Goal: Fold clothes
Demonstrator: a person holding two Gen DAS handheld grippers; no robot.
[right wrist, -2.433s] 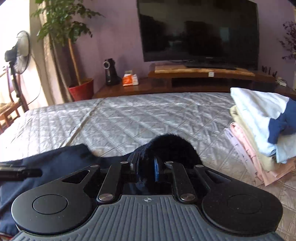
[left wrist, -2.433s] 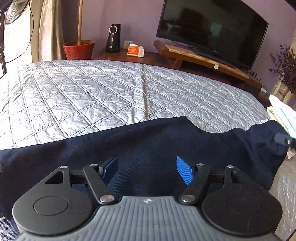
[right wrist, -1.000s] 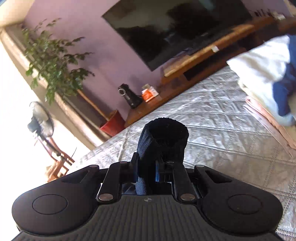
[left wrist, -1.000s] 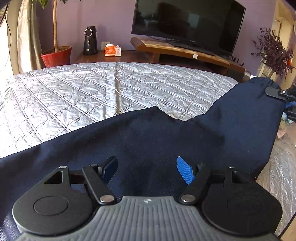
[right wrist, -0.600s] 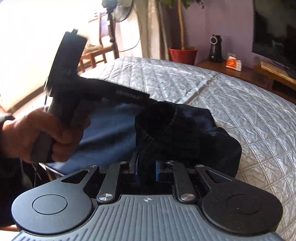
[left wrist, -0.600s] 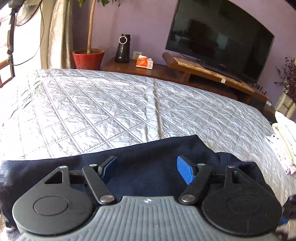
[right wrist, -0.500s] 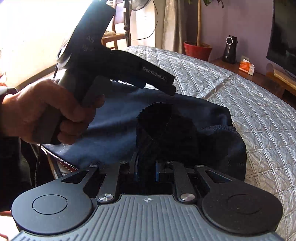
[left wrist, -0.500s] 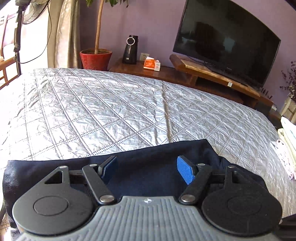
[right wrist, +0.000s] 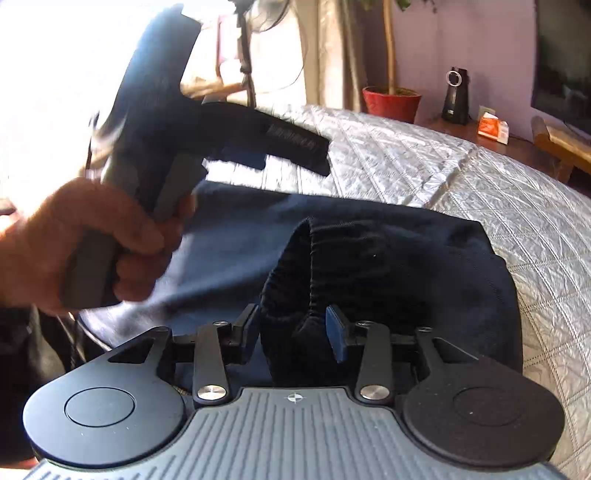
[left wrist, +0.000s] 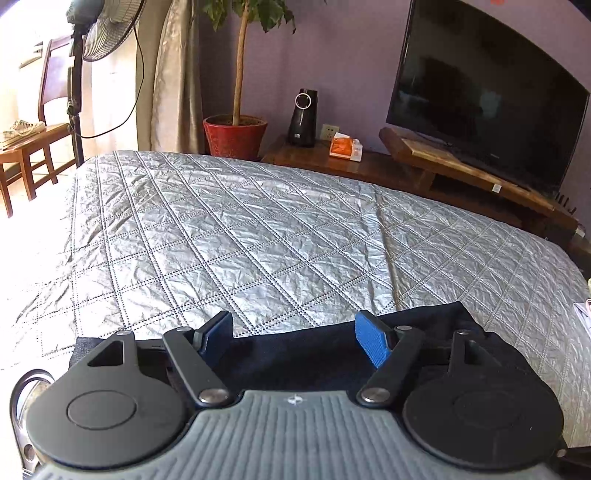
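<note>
A: Right tongs (right wrist: 291, 332) have parted. The ribbed cuff (right wrist: 295, 266) stands loose between the pads, no longer pinched.

B: So that fold's laid. Left tongs (left wrist: 293, 332)?

A: Wide open, holding nothing, lifted above the navy garment (right wrist: 388, 266), which lies doubled at the bed's near edge.

B: Surroundings?

A: Silver quilted bedspread (left wrist: 258, 229), bare beyond. Television (left wrist: 480, 96), potted plant (left wrist: 236, 133), standing fan (left wrist: 107, 29).

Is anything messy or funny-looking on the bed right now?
A little. The dark navy garment is folded over, but its ribbed cuff sticks up in a bunched lump between the fingers of the right gripper, which have parted around it. The silver quilt looks fine, and nothing is spilled or torn.
</note>
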